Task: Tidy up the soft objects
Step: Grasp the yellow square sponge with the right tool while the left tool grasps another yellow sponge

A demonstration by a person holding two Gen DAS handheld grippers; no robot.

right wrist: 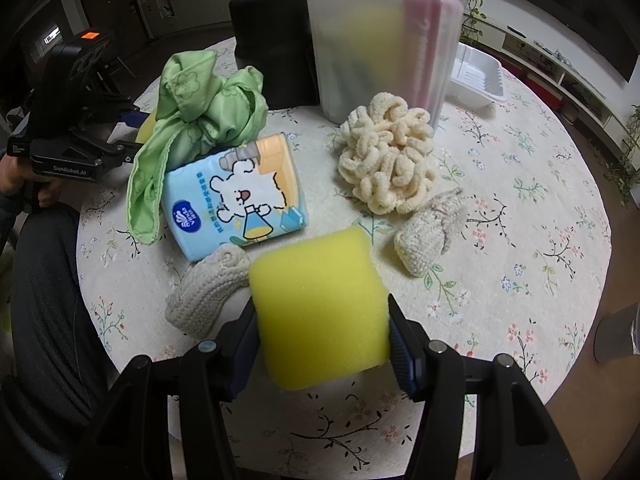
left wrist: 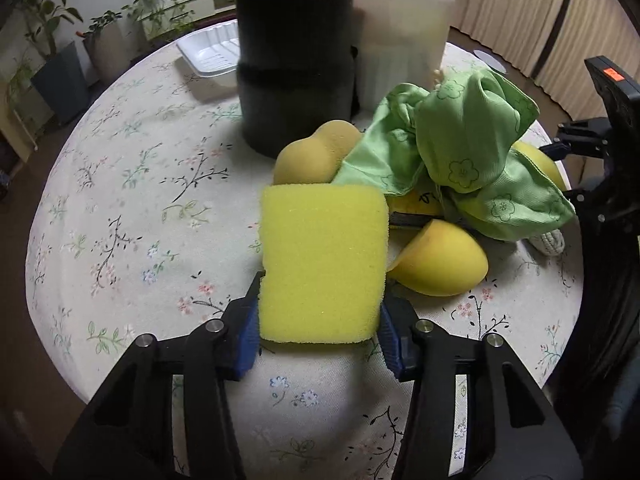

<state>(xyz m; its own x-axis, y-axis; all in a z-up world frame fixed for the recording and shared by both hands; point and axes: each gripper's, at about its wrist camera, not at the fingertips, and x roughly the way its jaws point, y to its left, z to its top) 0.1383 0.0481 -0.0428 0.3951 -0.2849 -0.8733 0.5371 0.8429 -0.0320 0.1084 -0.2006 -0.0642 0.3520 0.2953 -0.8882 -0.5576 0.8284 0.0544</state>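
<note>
Got a yellow sponge [left wrist: 322, 264] pinched in my left gripper [left wrist: 318, 332], pads pressing its sides. My right gripper [right wrist: 322, 332] clamps another yellow sponge block [right wrist: 320, 312]. Green cloth [left wrist: 472, 152] bunched at 1 o'clock, black canister [left wrist: 294, 68] at 12.
</note>
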